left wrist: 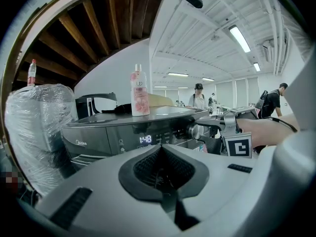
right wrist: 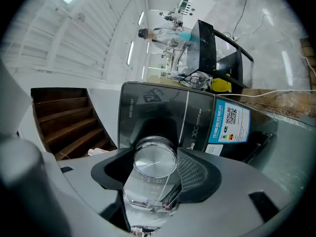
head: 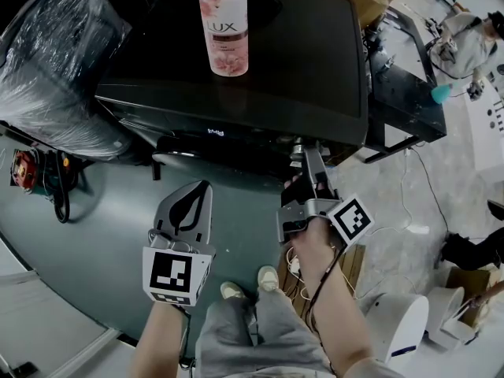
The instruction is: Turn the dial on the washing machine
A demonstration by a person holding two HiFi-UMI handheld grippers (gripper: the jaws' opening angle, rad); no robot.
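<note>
— Grey workshop floor, white ceiling with strip lights, and in the middle of it a dark washing machine [head: 260, 77]. Where exactly is the dial [right wrist: 155, 160]?

— On the front panel, at the right end, past the lit display [left wrist: 144, 139] that shows 1:48. The right tongs [head: 304, 154] reach level to it and pinch it, with 1 pad on each side of the rim.

— And the left tongs [head: 195, 194]?

— Pressed together with nothing between them. They are held back from the machine, lower and to the left.

— How will the dial handle, do you think?

— It looks like polished metal, hard and smooth, so I think it is a little slippery. It has no weight to carry, because it sits fixed on the panel and can only rotate around its own axis. I expect some resistance, maybe clicks. The best hold, in my opinion, is on the rim at 2 opposite points, with the tongs square to the face, as they are placed now. A crooked hold could slide off the shiny edge.

— Any containers around?

— 1 Lux bottle [head: 224, 30] stands upright on the lid of the machine, with its cap on. It looks pink nearly up to the shoulder, but I cannot separate label from liquid. At the left, just beside the machine, stands a big bundle [head: 59, 61] wrapped in clear film. What is inside it I cannot tell.
</note>
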